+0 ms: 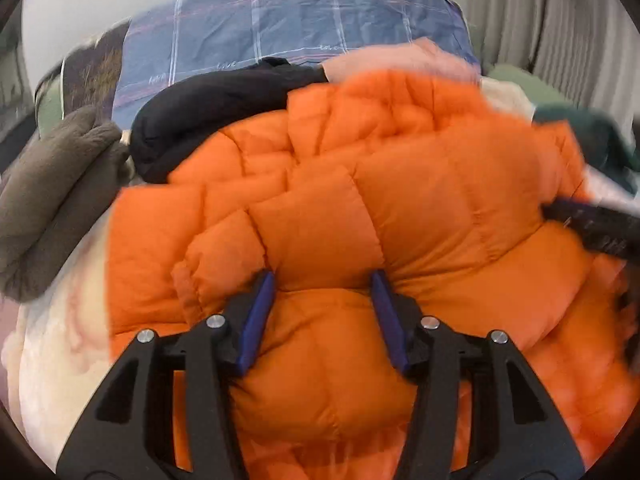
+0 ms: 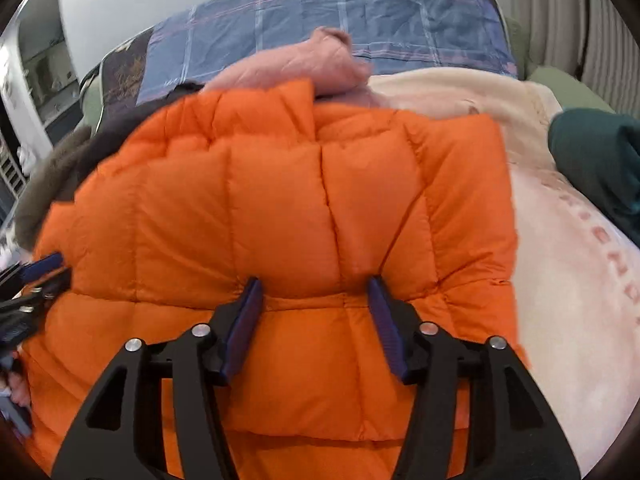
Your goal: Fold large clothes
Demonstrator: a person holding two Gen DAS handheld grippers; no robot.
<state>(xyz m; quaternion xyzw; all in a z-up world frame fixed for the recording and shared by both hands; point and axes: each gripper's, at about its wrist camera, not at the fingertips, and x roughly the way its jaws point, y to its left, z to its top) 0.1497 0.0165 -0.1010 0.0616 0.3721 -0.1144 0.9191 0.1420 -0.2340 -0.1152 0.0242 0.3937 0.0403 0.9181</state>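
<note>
2 claws (left [image 1: 323, 280], right [image 2: 316, 284]) gape half-wide, tips against the orange puffer jacket [image 1: 360, 184].

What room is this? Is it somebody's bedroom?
Probably a bedroom, yes. An orange puffer jacket lies on a cream blanket spread over a bed, with a blue checked pillow at the far end and other clothes piled around.

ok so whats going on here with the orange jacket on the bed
A person is working on an orange puffer jacket with a handheld gripper in each hand. It lies on a cream blanket on the bed, with other clothes piled behind it. Both the left gripper and the right gripper are over the jacket with jaws apart, padding bulging between the fingers, neither clamped on it. The jacket is bunched up and does not look neatly folded.
</note>
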